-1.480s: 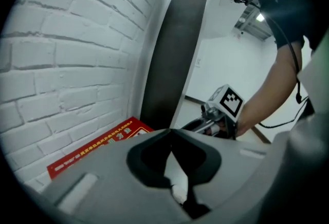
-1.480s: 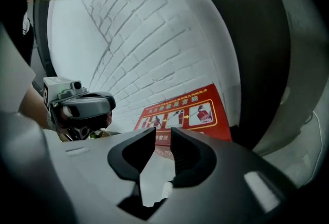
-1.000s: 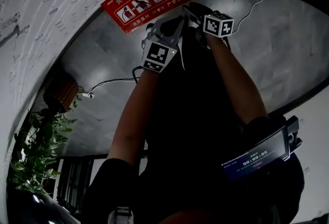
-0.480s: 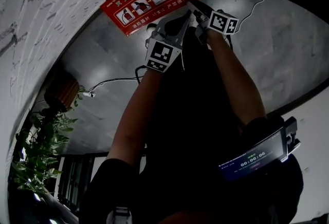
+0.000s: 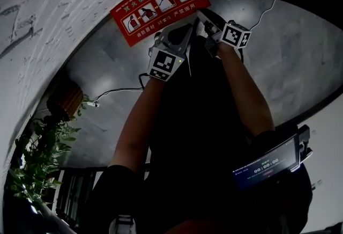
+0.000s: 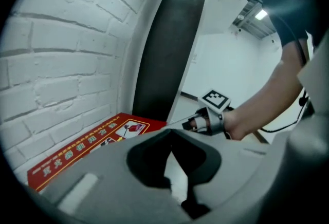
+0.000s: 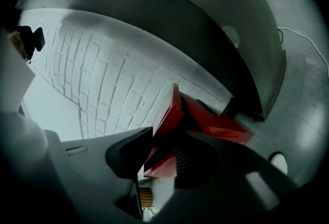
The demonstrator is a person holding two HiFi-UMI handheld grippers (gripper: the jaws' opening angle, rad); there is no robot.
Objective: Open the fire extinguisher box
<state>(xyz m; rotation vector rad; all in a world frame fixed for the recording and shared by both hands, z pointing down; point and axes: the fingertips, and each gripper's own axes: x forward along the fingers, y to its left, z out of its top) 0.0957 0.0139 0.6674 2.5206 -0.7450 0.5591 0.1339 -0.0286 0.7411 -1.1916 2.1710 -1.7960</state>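
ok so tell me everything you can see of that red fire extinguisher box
The fire extinguisher box is red, apparently painted metal, and lies low on the grey floor beside the white brick wall. Its top panel carries a row of white-framed pictograms of an extinguisher in use, with yellow lettering. In the right gripper view one panel seems tilted up, leaving a dark gap. Its edge lies between the closing jaws of the right gripper.

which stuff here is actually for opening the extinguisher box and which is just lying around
For the job:
fire extinguisher box
right gripper, jaws closing with the box's red edge between them
left gripper, open and empty

Just lying about:
leafy plant
dark cable
brown container
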